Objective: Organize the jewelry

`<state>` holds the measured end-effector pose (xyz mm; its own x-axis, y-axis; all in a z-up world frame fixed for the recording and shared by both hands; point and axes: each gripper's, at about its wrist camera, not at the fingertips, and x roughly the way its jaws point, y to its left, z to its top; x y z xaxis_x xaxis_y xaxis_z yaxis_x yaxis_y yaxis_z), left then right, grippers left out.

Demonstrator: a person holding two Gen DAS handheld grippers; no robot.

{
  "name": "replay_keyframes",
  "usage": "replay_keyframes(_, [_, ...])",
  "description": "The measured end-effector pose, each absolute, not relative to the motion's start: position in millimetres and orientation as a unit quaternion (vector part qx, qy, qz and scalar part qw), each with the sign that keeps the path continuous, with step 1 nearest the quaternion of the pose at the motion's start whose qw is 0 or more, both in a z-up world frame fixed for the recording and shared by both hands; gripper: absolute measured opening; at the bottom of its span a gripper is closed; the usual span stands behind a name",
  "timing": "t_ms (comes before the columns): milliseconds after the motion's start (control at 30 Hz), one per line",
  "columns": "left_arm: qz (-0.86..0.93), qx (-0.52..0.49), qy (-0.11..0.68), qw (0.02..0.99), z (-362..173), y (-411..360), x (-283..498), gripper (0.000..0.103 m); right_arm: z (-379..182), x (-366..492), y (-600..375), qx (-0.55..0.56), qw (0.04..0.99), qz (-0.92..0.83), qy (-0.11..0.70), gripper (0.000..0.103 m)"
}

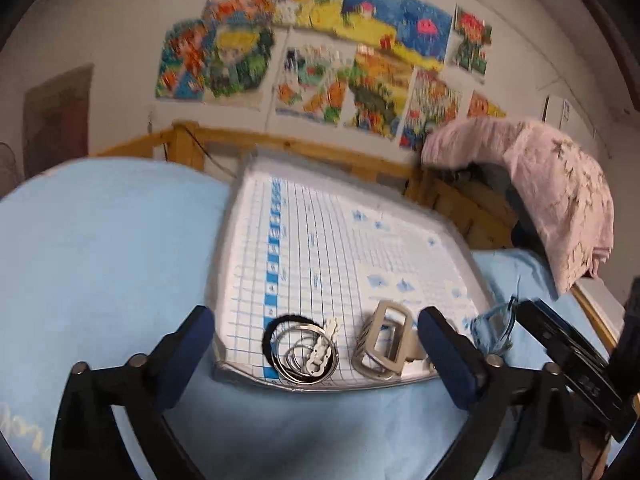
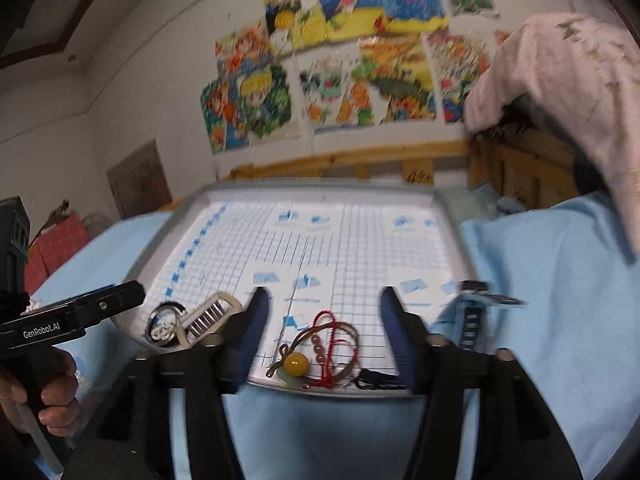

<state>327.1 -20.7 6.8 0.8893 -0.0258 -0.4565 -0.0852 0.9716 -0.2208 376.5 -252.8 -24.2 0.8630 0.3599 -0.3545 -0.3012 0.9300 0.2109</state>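
Observation:
A shallow white tray (image 1: 400,216) lined with a blue grid sheet lies on a light blue cloth. At its near edge in the left wrist view lie silver bangles with a black hair tie (image 1: 301,348) and a silver rectangular clip (image 1: 382,338). My left gripper (image 1: 316,354) is open, its fingers either side of these items. In the right wrist view the tray (image 2: 320,200) holds a red cord bracelet with a yellow bead (image 2: 320,350) between the open fingers of my right gripper (image 2: 325,340). The bangles (image 2: 164,324) and clip (image 2: 210,314) lie to the left.
A blue strap or watch (image 2: 472,320) lies on the cloth right of the tray. A pink cloth (image 1: 552,184) hangs over a wooden bed frame (image 1: 304,148) behind. Colourful pictures cover the wall. The left gripper body (image 2: 72,316) shows at the right wrist view's left edge.

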Motion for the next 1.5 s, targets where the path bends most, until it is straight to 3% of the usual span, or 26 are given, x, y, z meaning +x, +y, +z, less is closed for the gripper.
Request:
replay_keyframes(267, [0.050,-0.080,0.155,0.983,29,-39,266,0.103,-5,315,-284,0.103,0.974,0.153,0.134,0.097])
replay_keyframes(567, [0.064,-0.083,0.113,0.988,40,-37,191,0.103,17,232,-284,0.071,0.986,0.139,0.067,0.097])
replay_keyframes(900, [0.072,-0.074,0.110,0.988,34,-23,109,0.103,20,152,-286,0.071,0.987,0.132,0.059,0.098])
replay_keyframes(1233, [0.079,-0.069,0.111,0.988,26,-14,44,0.103,5,100,-279,0.092,0.976,0.163,0.113,0.098])
replay_keyframes(1500, [0.062,-0.074,0.110,0.989,14,-15,15,0.103,1,55,-269,0.038,0.987,0.141,0.071,0.098])
